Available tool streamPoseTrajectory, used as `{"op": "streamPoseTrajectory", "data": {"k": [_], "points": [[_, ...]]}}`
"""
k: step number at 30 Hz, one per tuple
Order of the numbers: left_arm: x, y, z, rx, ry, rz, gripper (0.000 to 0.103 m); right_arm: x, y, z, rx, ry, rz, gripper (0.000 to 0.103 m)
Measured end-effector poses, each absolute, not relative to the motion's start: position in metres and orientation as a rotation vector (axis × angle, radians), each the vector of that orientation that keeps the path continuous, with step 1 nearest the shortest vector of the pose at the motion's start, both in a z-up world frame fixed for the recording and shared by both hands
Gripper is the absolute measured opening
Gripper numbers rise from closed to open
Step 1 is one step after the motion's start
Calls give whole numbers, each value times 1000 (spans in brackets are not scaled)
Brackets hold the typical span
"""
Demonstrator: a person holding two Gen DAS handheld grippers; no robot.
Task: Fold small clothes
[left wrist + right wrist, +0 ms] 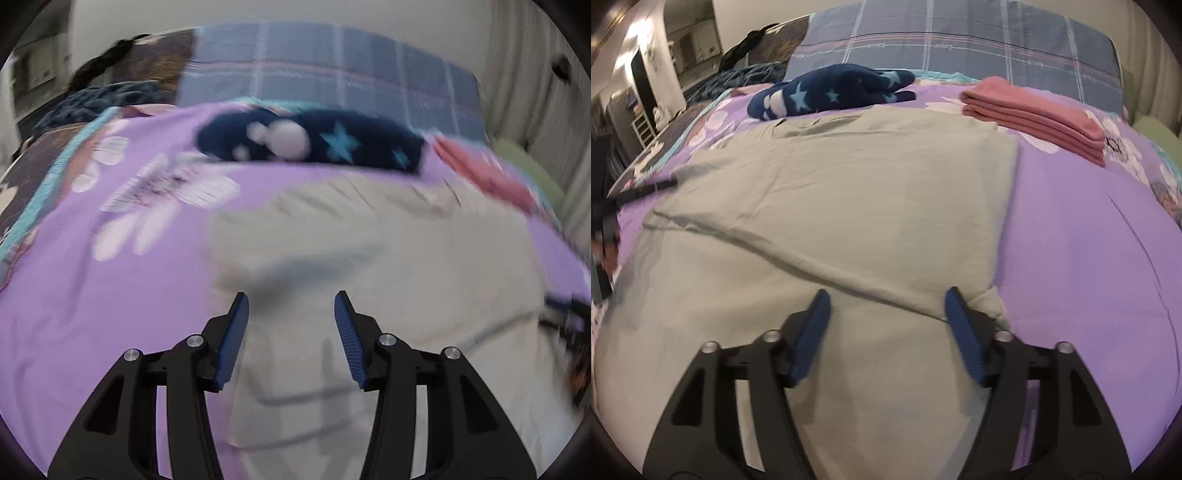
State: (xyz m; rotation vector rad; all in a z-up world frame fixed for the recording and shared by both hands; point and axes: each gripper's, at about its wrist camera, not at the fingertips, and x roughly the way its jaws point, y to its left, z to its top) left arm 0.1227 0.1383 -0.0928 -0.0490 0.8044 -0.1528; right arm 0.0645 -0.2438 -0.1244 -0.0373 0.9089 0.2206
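A pale beige-green garment lies spread on the purple flowered bedsheet, with one layer folded over along a diagonal edge. It also shows in the left wrist view, blurred. My left gripper is open and empty, just above the garment near its left edge. My right gripper is open and empty, over the garment's near right corner by the fold edge. The left gripper's tip shows at the left of the right wrist view.
A folded pink garment lies at the far right of the bed. A navy star-patterned garment lies at the far middle. A blue plaid pillow stands behind them. Dark clothes pile at the far left.
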Motion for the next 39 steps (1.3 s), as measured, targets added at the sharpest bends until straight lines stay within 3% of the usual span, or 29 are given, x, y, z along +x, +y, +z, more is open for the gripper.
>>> {"op": "streamPoseTrajectory", "data": {"k": [5, 7, 9, 10, 12, 17, 23, 29, 35, 37, 39], "points": [[155, 151, -85, -73, 835, -185, 48, 66, -244, -126, -27, 903, 234, 75], [176, 139, -95, 1, 926, -221, 41, 66, -247, -127, -13, 899, 240, 75], [187, 130, -108, 21, 1017, -243, 28, 65, -248, -127, -4, 894, 242, 75], [189, 126, -109, 26, 1026, -245, 26, 65, -247, -127, -4, 893, 241, 75], [179, 116, -99, 13, 961, -318, 6, 65, -246, -128, -8, 891, 240, 75], [115, 77, -73, 224, 688, -520, 7, 65, -246, -129, -7, 889, 247, 78], [90, 59, -99, 418, 756, -557, 9, 65, -243, -129, -20, 887, 245, 79], [99, 75, -94, 350, 746, -509, 12, 65, -243, -129, -22, 887, 243, 79], [144, 118, -97, 424, 732, -32, 14, 65, -243, -129, -24, 886, 242, 79], [139, 134, -91, 316, 721, -49, 21, 65, -242, -129, -24, 885, 242, 79], [131, 137, -89, 292, 707, -55, 39, 66, -243, -129, -21, 886, 245, 80]]}}
